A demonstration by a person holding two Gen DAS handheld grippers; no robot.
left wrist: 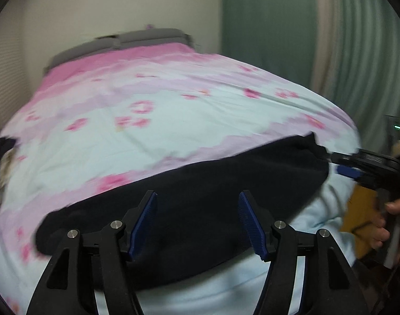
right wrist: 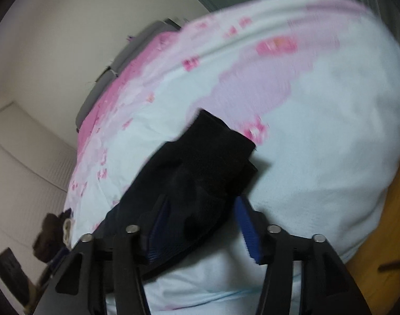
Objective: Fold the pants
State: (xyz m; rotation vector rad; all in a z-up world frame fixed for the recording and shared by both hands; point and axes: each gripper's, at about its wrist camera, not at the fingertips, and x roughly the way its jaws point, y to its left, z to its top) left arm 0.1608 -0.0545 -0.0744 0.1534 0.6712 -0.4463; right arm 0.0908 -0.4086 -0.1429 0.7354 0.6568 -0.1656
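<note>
The dark navy pants [left wrist: 200,183] lie in a long band across the near part of the bed, on a pink and pale blue floral sheet [left wrist: 147,110]. My left gripper [left wrist: 197,210] is open just above the middle of the band, with the cloth between its blue pads. My right gripper [right wrist: 200,223] is open at the right end of the pants [right wrist: 200,168], where the cloth lies bunched between the fingers. The right gripper also shows in the left wrist view [left wrist: 339,162], at the pants' right tip.
The bed has a grey headboard [left wrist: 121,42] against a cream wall, and green curtains [left wrist: 318,39] to the right. A dark brown bundle [right wrist: 52,233] and a black object [right wrist: 10,273] lie at the bed's left edge. The wooden floor [right wrist: 384,236] shows on the right.
</note>
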